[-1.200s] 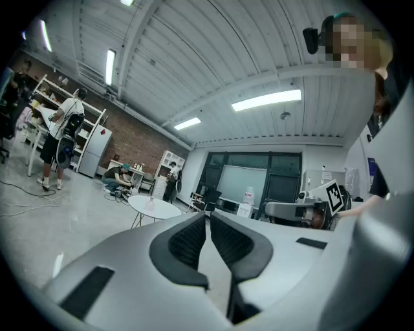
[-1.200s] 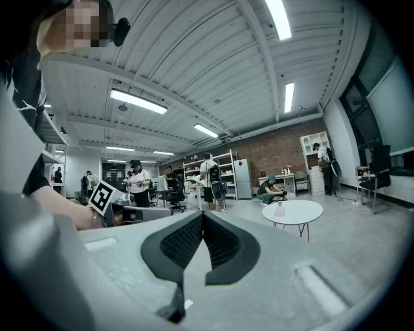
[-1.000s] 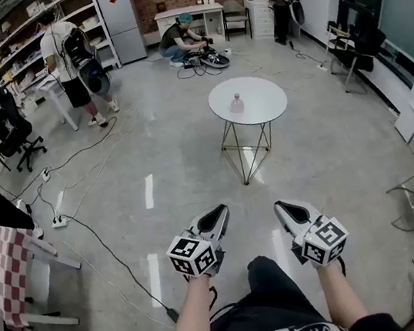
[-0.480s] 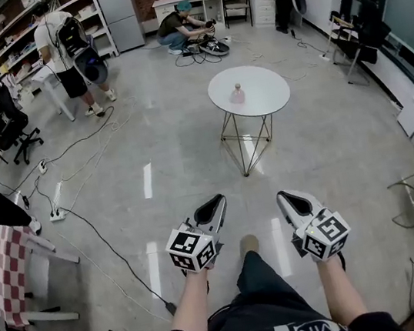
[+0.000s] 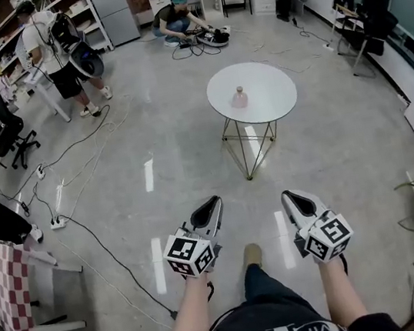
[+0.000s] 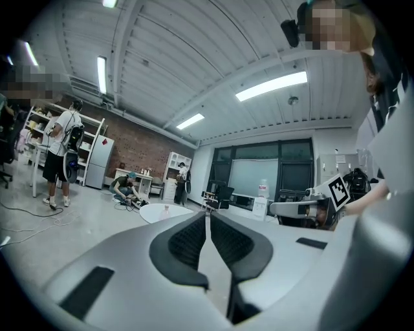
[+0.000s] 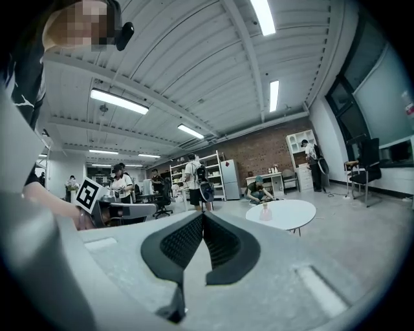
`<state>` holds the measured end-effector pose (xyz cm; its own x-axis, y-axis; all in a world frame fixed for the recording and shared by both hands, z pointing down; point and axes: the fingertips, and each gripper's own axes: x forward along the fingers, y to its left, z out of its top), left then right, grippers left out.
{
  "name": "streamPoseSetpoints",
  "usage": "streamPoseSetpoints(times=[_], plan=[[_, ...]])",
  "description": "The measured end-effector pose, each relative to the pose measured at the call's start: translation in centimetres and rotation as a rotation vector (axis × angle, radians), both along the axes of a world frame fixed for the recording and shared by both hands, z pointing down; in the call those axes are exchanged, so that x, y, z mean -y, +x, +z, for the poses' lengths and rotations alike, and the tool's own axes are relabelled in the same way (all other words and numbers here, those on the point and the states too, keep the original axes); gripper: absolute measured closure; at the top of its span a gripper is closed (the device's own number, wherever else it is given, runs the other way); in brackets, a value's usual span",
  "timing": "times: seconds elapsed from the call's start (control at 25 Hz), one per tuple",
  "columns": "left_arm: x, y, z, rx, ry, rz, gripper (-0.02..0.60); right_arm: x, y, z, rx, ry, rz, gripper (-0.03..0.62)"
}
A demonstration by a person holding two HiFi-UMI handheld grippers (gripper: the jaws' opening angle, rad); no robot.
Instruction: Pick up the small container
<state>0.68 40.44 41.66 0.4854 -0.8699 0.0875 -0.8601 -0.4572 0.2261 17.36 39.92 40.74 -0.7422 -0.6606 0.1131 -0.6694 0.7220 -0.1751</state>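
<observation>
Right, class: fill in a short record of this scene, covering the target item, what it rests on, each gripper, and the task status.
target: small pinkish container, upright
support: round white table on wire legs; container near its middle
left gripper: jaws shut, nothing held
right gripper: jaws shut, nothing held
status: not yet picked up; both grippers well short of the table
bystanders: crouching person; standing person with a backpack
</observation>
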Motion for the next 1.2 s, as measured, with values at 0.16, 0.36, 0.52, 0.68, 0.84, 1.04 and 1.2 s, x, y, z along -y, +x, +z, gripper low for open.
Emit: streamPoseSetpoints(times=[0.16,0.36,0.52,0.68,0.84,1.04,1.2], plan=[[4.0,-0.4,0.8,-0.01,-0.023,-0.002,0.558,4.1,-0.5,0.8,-0.019,-0.009,0.002,0.588],[8.7,-0.3,0.6,-0.012,-0.04,-0.008,0.559,9.0,-0.1,1.1,-0.02,-0.039,0.008,0.588],[11.9,-0.6,0.2,-0.014,-0.046,-0.019,0.558,12.8,0.1,0.6,-0.014,-0.037,0.007,0.588],[15.2,-0.9,-0.3,-0.013,-0.039,-0.043,0.558,16.3,0.0,0.4,-0.017,-0.032,0.0,0.588],[17.4,-1.1,-0.1,-0.024,-0.039,-0.061,0.558,18.4,-0.2,1.0,-0.022,-0.035,-0.025,0.588],[19.5,-1.4,0.0,-0.035,-0.042,-0.077,0.558,20.6,-0.5,0.7,-0.011,-0.037,-0.048,0.588],[20.9,-1.1,0.2,-0.057,-0.052,-0.073,0.558,21.5,-0.3,1.0,-0.018,-0.046,-0.045,0.588]])
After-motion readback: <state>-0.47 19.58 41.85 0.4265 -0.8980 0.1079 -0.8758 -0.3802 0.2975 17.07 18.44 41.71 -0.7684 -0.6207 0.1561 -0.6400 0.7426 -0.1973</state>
